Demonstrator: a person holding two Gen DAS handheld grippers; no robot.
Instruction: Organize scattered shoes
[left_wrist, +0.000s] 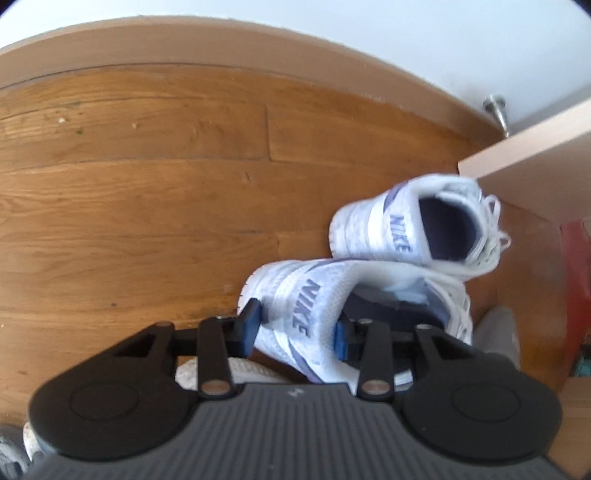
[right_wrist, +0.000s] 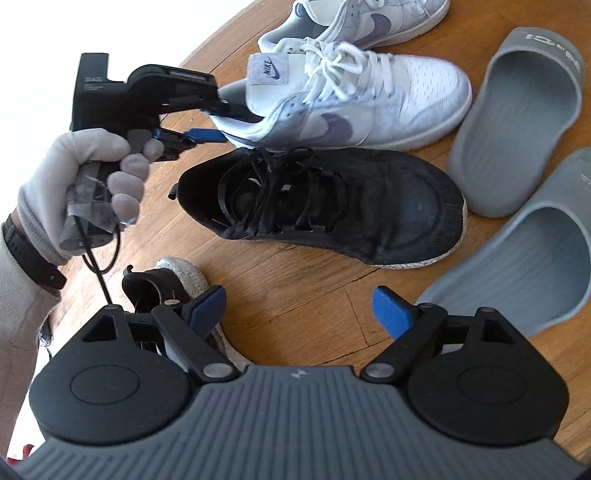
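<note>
A wooden plank floor (left_wrist: 147, 192) fills most of the left wrist view. A pale wooden baseboard (left_wrist: 110, 44) runs along its far edge under a white wall (left_wrist: 369, 37). A metal doorstop (left_wrist: 496, 110) sticks out near the corner, beside a light wood panel (left_wrist: 535, 155). Something red (left_wrist: 576, 251), blurred, shows at the right edge.

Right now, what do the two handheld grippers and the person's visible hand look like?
Both grippers, left gripper and right gripper, share one build: a ribbed grey body, round black housings, black linkage arms with silver pins, and blue finger pads. Seen from the right wrist view, the left one has a black pistol-style handle with a thin black cable. The left hand wears a grey glove, a black wristband and a light sleeve.
</note>
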